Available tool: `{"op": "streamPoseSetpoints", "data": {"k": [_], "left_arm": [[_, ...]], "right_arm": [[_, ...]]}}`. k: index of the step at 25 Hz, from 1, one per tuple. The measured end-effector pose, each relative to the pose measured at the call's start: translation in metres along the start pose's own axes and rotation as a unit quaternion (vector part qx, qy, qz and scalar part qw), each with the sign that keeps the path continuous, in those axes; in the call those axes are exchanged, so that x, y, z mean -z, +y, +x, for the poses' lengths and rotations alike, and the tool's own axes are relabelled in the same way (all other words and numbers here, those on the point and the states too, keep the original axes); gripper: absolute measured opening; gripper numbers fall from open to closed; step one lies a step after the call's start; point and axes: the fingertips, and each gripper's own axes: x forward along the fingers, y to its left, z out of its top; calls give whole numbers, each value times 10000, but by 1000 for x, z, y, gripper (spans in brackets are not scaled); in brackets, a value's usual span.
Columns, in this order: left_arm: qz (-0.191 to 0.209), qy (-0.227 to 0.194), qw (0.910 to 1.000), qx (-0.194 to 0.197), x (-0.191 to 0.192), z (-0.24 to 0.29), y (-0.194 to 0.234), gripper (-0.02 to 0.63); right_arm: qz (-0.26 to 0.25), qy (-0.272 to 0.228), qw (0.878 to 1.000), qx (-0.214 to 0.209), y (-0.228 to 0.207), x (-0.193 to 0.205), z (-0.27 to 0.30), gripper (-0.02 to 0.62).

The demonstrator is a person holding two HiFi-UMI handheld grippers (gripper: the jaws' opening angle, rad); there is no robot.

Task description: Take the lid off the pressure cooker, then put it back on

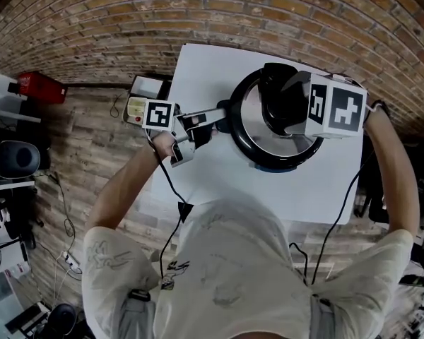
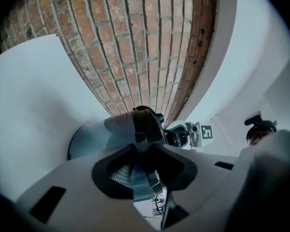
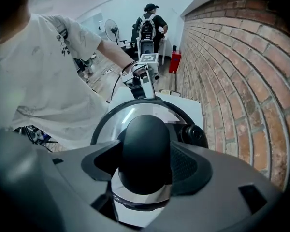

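The pressure cooker stands on the white table (image 1: 198, 69) with its steel lid (image 1: 268, 138) on. In the left gripper view the cooker's black side handle (image 2: 145, 124) runs between the jaws, and my left gripper (image 2: 142, 175) is shut on it. From the head view that gripper (image 1: 210, 120) reaches in level from the left. My right gripper (image 1: 284, 111) points steeply down over the lid. Its jaws close round the lid's rounded black handle (image 3: 145, 153), the pads against both sides. A black valve knob (image 3: 193, 134) sits beside that handle.
A brick wall (image 1: 198, 13) runs close behind the table. Left of the table are a small box with a dial (image 1: 143, 103) and a red case (image 1: 39, 87). Cables trail over the wooden floor (image 1: 92, 161). A person with a backpack (image 3: 147, 25) stands far off.
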Motion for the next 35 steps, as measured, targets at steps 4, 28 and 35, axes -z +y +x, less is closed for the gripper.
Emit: {"op": "streamPoseSetpoints", "data": {"k": [4, 28, 35], "left_arm": [[-246, -247, 9994, 37, -4, 0, 1, 110], [-322, -215, 9992, 117, 3, -6, -3, 84], [-431, -325, 9985, 119, 4, -5, -2, 78]], "right_arm": [[-4, 97, 9997, -218, -5, 2, 1, 308], [548, -144, 9980, -274, -1, -3, 4, 290], [1009, -103, 9948, -117, -2, -3, 6, 290]]}}
